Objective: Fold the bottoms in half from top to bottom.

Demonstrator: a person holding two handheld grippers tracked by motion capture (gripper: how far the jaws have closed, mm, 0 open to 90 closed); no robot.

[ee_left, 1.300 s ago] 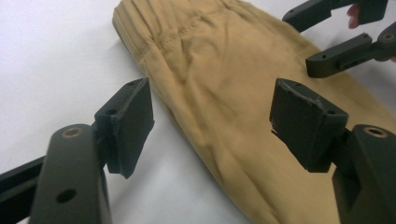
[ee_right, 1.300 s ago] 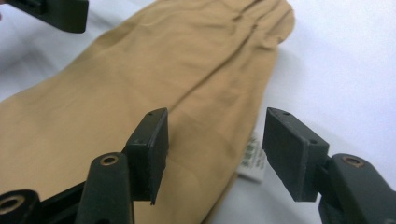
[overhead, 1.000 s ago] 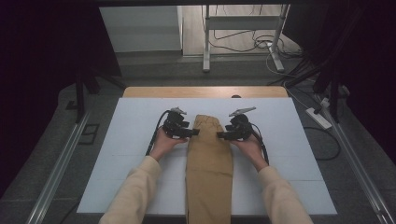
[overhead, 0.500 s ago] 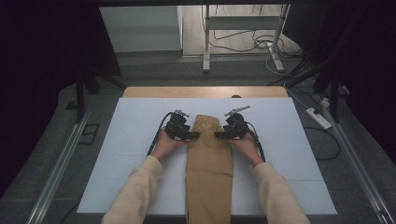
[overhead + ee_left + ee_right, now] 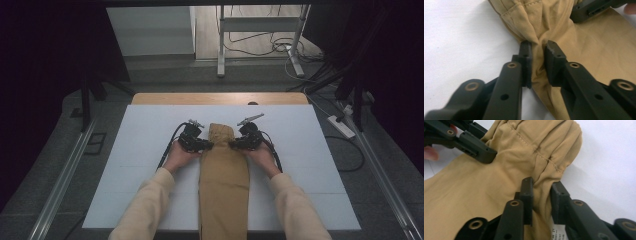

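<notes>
A tan garment (image 5: 223, 175) lies lengthwise down the middle of a white table (image 5: 135, 150), its near end reaching the table's near edge and its far end bunched into folds with a stitched hem. The left gripper (image 5: 204, 145) meets the garment's left edge near that bunched end; in the left gripper view its jaws pinch a ridge of tan fabric (image 5: 537, 50) between them. The right gripper (image 5: 233, 145) meets the opposite edge, likewise clenched on a fold of cloth (image 5: 541, 185) (a white printed label (image 5: 557, 232) shows just below its jaws). Each gripper is held by a hand in a cream sleeve (image 5: 145, 210).
</notes>
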